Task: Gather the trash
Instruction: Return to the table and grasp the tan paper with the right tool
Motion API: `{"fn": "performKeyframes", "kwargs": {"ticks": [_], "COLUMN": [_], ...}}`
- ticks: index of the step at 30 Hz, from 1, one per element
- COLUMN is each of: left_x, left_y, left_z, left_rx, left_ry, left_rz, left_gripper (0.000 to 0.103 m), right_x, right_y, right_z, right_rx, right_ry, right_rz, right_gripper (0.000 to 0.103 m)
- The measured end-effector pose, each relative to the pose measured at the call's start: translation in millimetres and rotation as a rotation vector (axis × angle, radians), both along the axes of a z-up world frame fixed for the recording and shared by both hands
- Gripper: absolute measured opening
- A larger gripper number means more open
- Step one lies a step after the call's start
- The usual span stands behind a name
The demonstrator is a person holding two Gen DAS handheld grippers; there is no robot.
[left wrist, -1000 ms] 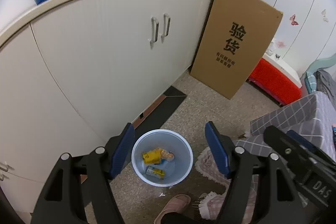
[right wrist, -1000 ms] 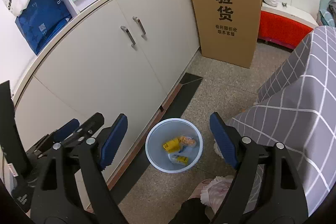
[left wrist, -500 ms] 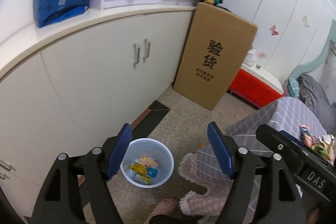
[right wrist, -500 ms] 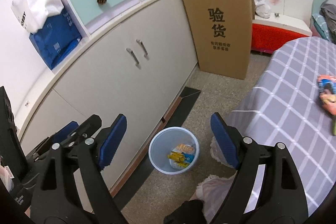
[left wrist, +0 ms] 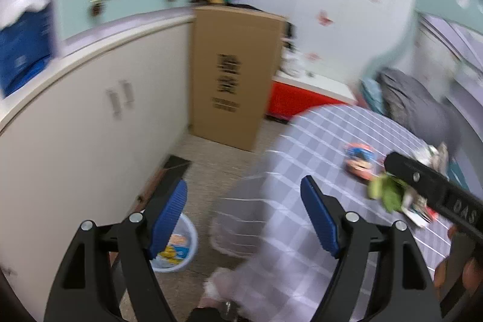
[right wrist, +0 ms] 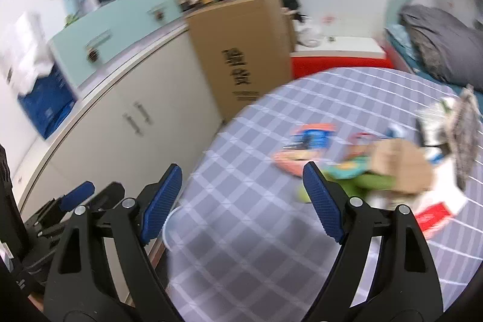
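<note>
both views are smeared with blur. a long cream cabinet point(left wrist: 90, 122) with paired handles runs along the left, a pale green drawer unit point(right wrist: 114, 29) sits on top of it, and a blue bag point(left wrist: 21, 50) lies at its far left end. a tall cardboard box point(left wrist: 235, 74) with dark printed characters leans at the cabinet's end, with a low red cupboard point(left wrist: 295, 101) just beyond it. a grey pillow point(right wrist: 446, 47) lies at the far right.

a table with a grey checked cloth point(right wrist: 271, 201) fills the lower right of both views, and its edge hides most of the floor in the right wrist view.

the left gripper point(left wrist: 244, 216) has its blue pads wide apart with nothing between them. the right gripper point(right wrist: 241, 201) is likewise spread, holding nothing, and hangs over the cloth.

the trash point(right wrist: 362, 162) lies in a loose heap on the cloth, ahead and to the right of the right gripper's right finger point(right wrist: 323, 201), apart from it. it shows as an orange and blue wrapper, a brown cardboard piece, something green, and a red and white packet; details are too blurred to tell. in the left wrist view the same heap point(left wrist: 360, 160) sits well right of the pads, partly behind the other gripper's black body.

a pale blue bin point(left wrist: 181, 249) stands on the floor by the cabinet, partly behind the left gripper's left finger point(left wrist: 169, 216), with yellow wrappers inside.
</note>
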State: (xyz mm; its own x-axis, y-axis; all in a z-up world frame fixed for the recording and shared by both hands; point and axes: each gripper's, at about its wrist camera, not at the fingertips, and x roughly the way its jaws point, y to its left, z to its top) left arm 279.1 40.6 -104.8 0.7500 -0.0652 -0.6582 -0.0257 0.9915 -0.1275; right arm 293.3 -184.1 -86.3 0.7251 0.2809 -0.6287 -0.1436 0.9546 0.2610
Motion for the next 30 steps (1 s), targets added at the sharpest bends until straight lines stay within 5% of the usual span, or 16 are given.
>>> {"fn": "performKeyframes", "kwargs": {"ticks": [9, 18, 22, 26, 30], "left_x": [27, 47, 54, 60, 68], "left_y": [-95, -134, -143, -147, -159], "left_z": [-5, -15, -12, -9, -8], "left_rx": [0.042, 0.025, 0.041, 0.031, 0.039], "left_ry": [0.043, 0.096, 0.092, 0.093, 0.094], "left_rz": [-0.19, -0.241, -0.241, -0.244, -0.26], "left_gripper": [0.076, 0.076, 0.076, 0.076, 0.076], "right_x": [7, 31, 34, 31, 17], "right_y": [-118, -130, -123, -134, -151], "right_z": [-8, -32, -39, -36, -22], "right_rx": [-0.014, -0.067, -0.146, -0.105, -0.079], "right_ry": [0.039, 0.132, 0.152, 0.132, 0.031], "right_rz": [-0.201, -0.124, -0.079, -0.063, -0.122], "right_gripper": [0.081, 0.069, 0.035, 0.018, 0.015]}}
